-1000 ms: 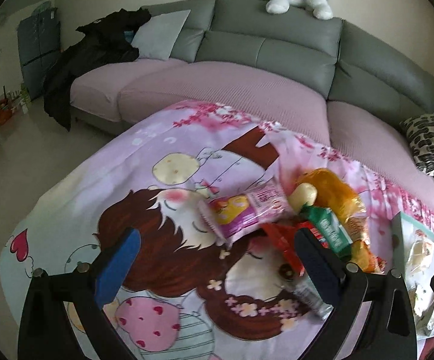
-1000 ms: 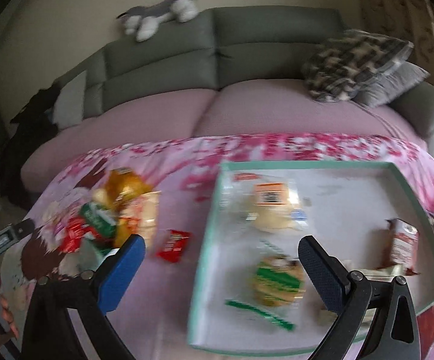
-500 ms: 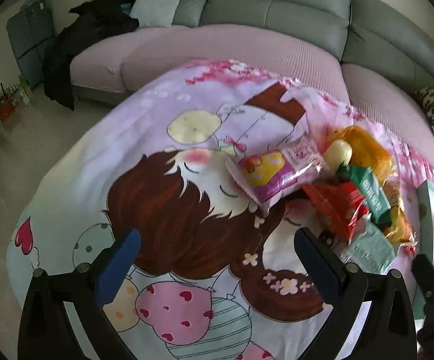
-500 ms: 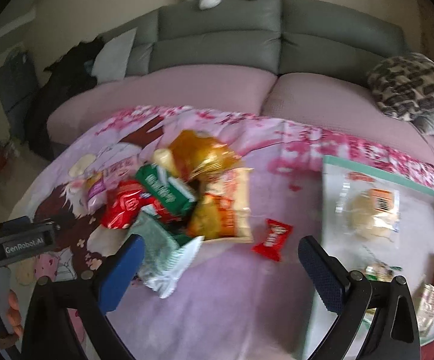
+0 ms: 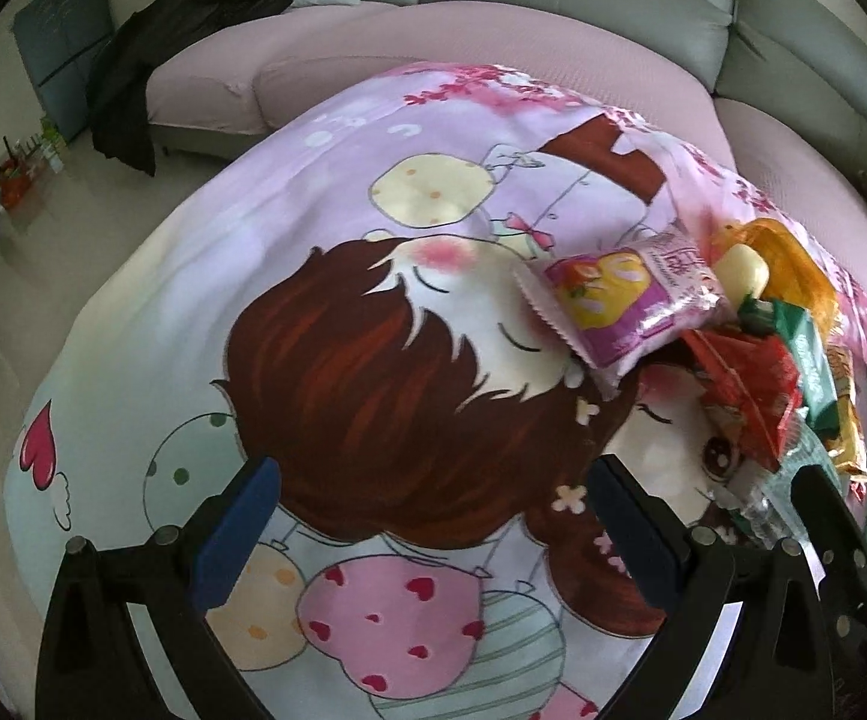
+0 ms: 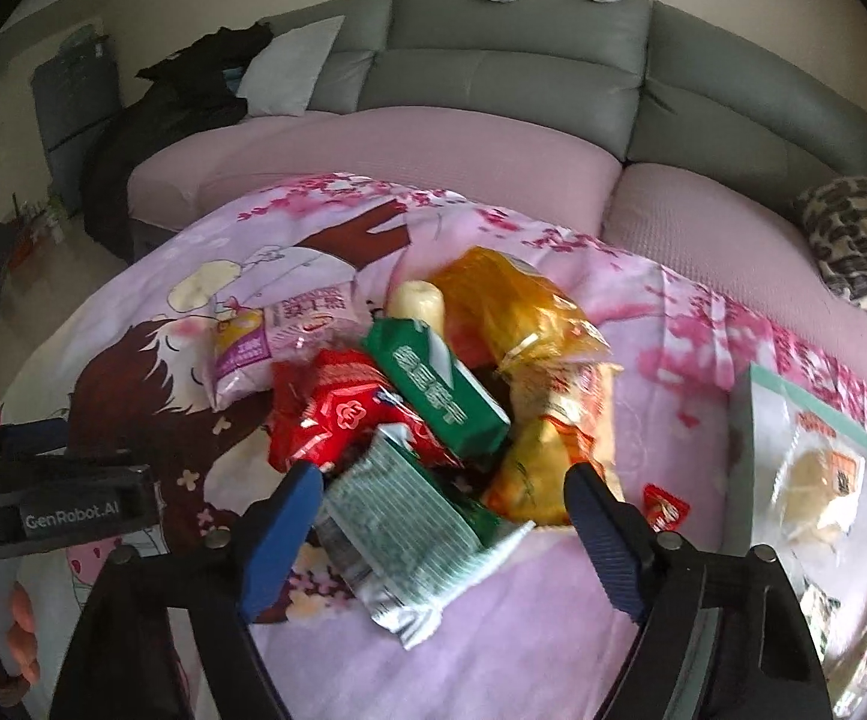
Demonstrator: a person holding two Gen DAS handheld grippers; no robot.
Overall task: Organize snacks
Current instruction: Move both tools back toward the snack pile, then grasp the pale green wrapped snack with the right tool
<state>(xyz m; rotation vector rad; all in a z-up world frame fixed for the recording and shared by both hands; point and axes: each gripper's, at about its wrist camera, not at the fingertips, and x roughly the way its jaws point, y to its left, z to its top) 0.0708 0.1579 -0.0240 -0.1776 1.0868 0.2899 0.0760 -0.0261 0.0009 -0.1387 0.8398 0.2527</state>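
Right gripper (image 6: 439, 510) is closing around the pale green foil packet (image 6: 403, 534), nothing gripped yet; left gripper (image 5: 433, 522) is open, empty. Slick foil could squirt out sideways.

My left wrist camera looks steeply down between my left gripper (image 5: 433, 531) fingers onto the cartoon blanket (image 5: 337, 360), close, with the snack pile (image 5: 751, 348) off to its right. My right wrist camera tilts down past my right gripper (image 6: 442, 510) straight at that same pile (image 6: 433, 384), nearer. Both views share the pile, blanket and grey sofa (image 6: 511, 60).
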